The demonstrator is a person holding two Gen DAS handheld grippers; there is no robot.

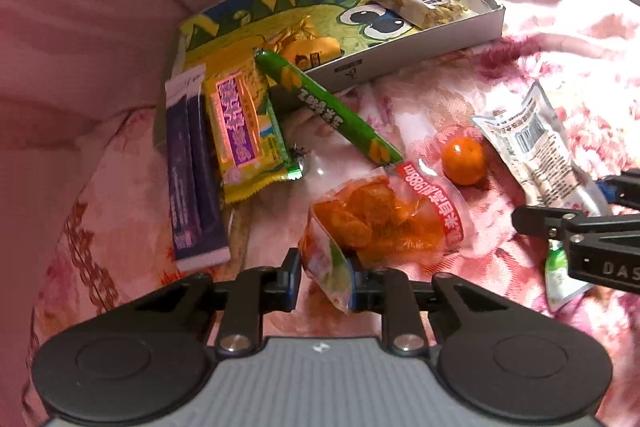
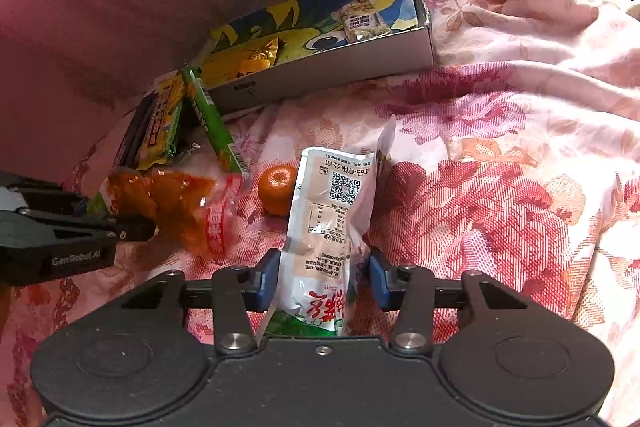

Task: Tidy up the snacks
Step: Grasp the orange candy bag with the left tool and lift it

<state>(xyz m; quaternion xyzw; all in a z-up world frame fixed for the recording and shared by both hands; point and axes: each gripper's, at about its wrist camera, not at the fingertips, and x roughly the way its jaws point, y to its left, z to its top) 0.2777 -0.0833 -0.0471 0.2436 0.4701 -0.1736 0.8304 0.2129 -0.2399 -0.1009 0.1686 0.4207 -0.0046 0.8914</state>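
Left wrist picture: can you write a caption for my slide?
Left gripper pinching a clear bag of orange crisps beside a small orange fruit on flowery bedding.

I see glossy clear plastic on the chip bag, crinkled and catching light. The white pouch looks like smooth, shiny film. The floral bedspread is soft matt cloth with a woven texture. The box looks like matt grey cardboard outside, with a glossy print inside. The tangerine has a finely dimpled, slightly shiny peel. My gripper arms are matt black plastic.
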